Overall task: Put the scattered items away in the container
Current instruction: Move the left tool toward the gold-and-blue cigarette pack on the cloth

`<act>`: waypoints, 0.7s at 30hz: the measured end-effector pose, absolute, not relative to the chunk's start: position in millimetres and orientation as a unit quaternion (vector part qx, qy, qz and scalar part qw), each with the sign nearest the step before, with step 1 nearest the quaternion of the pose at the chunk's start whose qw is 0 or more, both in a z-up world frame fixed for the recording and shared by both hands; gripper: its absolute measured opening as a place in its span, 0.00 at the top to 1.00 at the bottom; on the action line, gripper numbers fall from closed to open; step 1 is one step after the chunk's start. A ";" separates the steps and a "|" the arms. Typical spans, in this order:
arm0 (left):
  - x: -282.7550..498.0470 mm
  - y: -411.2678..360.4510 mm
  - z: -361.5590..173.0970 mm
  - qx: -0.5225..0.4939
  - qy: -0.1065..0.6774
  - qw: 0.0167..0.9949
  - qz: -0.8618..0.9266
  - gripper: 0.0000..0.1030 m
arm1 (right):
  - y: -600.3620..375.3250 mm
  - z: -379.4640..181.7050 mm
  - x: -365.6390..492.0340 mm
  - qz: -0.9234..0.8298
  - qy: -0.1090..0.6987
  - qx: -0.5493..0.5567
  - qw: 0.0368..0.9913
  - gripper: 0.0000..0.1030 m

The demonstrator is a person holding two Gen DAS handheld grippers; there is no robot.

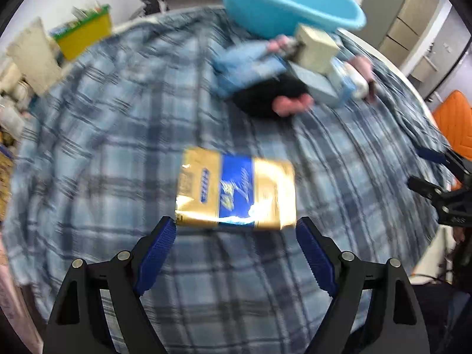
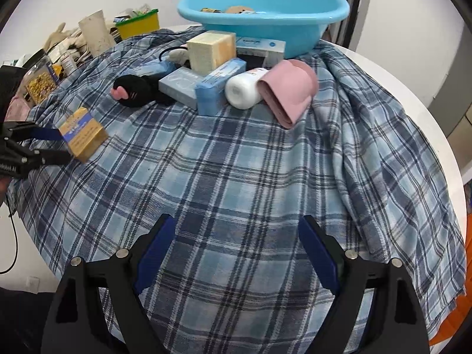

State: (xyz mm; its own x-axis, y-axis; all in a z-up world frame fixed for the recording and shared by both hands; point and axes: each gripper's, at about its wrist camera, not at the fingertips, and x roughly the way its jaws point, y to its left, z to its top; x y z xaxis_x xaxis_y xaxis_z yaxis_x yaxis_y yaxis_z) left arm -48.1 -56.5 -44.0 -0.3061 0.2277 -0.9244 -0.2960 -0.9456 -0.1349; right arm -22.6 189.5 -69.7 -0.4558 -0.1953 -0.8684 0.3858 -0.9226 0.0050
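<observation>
A gold and blue box [image 1: 236, 191] [image 2: 82, 134] lies on the plaid cloth [image 2: 236, 177], its near edge level with the tips of my left gripper [image 1: 236, 224] [image 2: 59, 146]. The jaws stand wide on either side of that edge, and I see no pad pressing on it. My right gripper [image 2: 236, 224] [image 1: 424, 171] hangs open over bare cloth with nothing between its fingers. The light blue basin [image 2: 295, 38] [image 1: 283, 3] stands at the back with a few small items inside. In front of it lie a beige box [image 2: 211, 50], blue boxes [image 2: 218, 85], a white bottle [image 2: 243, 90], a pink roll [image 2: 289, 91] and a black plush toy [image 2: 135, 90].
A yellow tub [image 2: 138, 26] and a heap of clutter [image 2: 67, 47] stand at the back left, off the cloth. The white round table edge [image 2: 413, 94] shows on the right, and an orange seat [image 1: 454, 118] stands past it.
</observation>
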 end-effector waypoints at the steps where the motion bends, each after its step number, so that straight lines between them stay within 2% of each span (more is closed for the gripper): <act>1: -48.8 -52.7 -45.0 -0.565 0.026 0.170 0.807 0.17 | 188.6 -70.5 -23.0 -0.846 0.097 0.494 0.173 0.18; 9: -71.2 -27.4 -40.8 -0.563 0.033 0.181 0.806 0.17 | 198.3 -70.9 -21.0 -0.847 0.091 0.496 0.165 0.18; 14: -51.6 -10.4 -39.9 -0.567 0.054 0.207 0.795 0.17 | 212.3 -76.9 -27.3 -0.840 0.053 0.513 0.167 0.18; 18: -33.8 2.5 -46.5 -0.591 0.038 0.246 0.767 0.17 | 206.5 -76.9 -26.7 -0.839 0.059 0.511 0.175 0.18; 21: -16.4 18.6 -43.8 -0.592 0.064 0.267 0.758 0.17 | 202.1 -74.6 -24.6 -0.840 0.065 0.506 0.183 0.18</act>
State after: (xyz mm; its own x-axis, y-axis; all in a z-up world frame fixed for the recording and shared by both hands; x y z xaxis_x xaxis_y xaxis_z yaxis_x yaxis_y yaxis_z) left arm -16.4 18.6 -43.8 -0.1571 0.3287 -0.9313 -0.4811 -0.8490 -0.2185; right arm -24.6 202.1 -74.6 -0.4207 -0.2427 -0.8741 0.3736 -0.9244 0.0768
